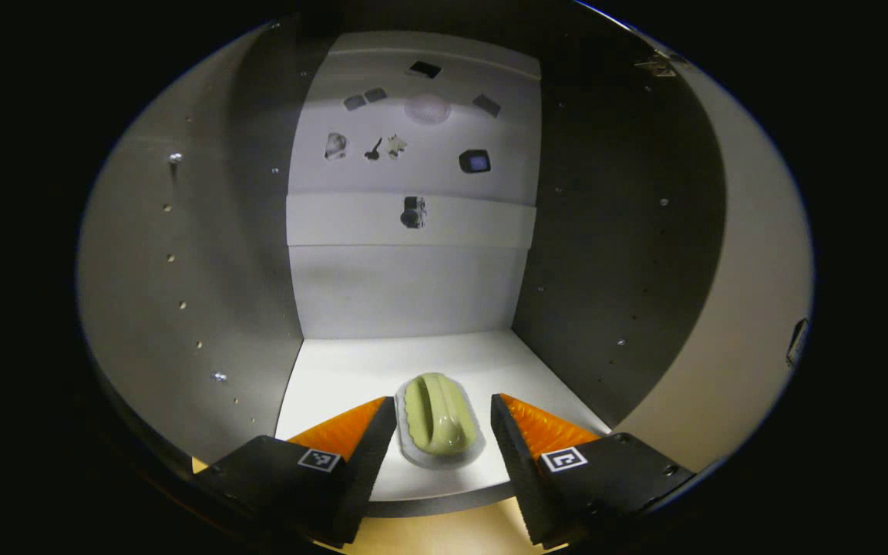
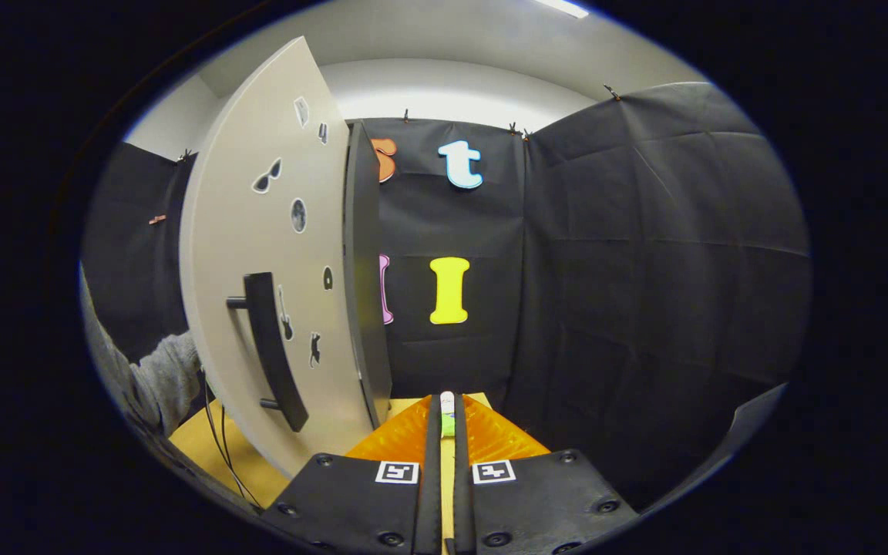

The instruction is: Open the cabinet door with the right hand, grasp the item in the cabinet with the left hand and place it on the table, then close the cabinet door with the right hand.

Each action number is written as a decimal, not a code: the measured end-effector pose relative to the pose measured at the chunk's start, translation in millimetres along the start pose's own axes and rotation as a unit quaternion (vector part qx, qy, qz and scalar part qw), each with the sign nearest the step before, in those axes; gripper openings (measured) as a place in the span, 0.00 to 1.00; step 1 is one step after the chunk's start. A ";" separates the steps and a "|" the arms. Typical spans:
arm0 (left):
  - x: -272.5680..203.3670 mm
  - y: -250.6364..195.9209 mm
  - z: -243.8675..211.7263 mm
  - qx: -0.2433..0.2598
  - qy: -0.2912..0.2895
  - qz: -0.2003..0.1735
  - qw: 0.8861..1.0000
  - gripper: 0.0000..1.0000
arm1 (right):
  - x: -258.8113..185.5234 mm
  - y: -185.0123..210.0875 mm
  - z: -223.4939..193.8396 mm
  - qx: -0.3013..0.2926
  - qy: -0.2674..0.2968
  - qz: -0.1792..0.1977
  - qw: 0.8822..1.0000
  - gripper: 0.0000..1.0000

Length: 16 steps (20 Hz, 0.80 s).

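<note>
Pale green ridged item in a clear wrapper [image 1: 439,420] lies on the white cabinet shelf [image 1: 351,370], between the level left gripper's [image 1: 444,424] spread fingers. Right gripper [image 2: 448,420], pressed together, points past the open grey cabinet door [image 2: 259,231].

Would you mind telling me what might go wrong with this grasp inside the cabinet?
1. The left claw is open, its fingers flanking the green item in its clear pack without touching. The pack looks smooth and rounded, so it may squirt out when squeezed.
2. The pack sits near the shelf's front edge; a nudge could push it off.
3. The open cabinet door stands free, the shut right claw not on its handle, so it might swing.
</note>
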<state>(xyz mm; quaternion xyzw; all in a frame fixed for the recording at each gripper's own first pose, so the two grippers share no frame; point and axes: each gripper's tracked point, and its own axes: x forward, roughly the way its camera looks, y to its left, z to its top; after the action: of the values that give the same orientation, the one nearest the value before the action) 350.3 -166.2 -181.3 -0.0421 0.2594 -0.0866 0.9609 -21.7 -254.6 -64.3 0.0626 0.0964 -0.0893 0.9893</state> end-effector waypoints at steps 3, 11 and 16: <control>25.8 2.5 -6.3 -0.018 0.032 -0.001 0.999 0.75 | 14.9 -8.0 -2.7 0.003 0.007 -0.008 1.000 0.11; 69.7 11.8 -25.8 -0.065 0.101 0.023 0.992 0.71 | 37.6 -22.4 -12.1 0.006 0.026 -0.017 1.000 0.11; 75.9 18.3 -21.6 -0.070 0.099 0.032 0.992 0.54 | 40.4 -27.4 -14.1 0.006 0.027 -0.020 0.999 0.11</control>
<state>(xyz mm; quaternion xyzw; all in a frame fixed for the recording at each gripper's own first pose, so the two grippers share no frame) 406.6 -163.3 -239.5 -0.0917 0.3602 -0.0414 0.9274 9.5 -285.9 -89.2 0.0694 0.1237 -0.1078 0.9840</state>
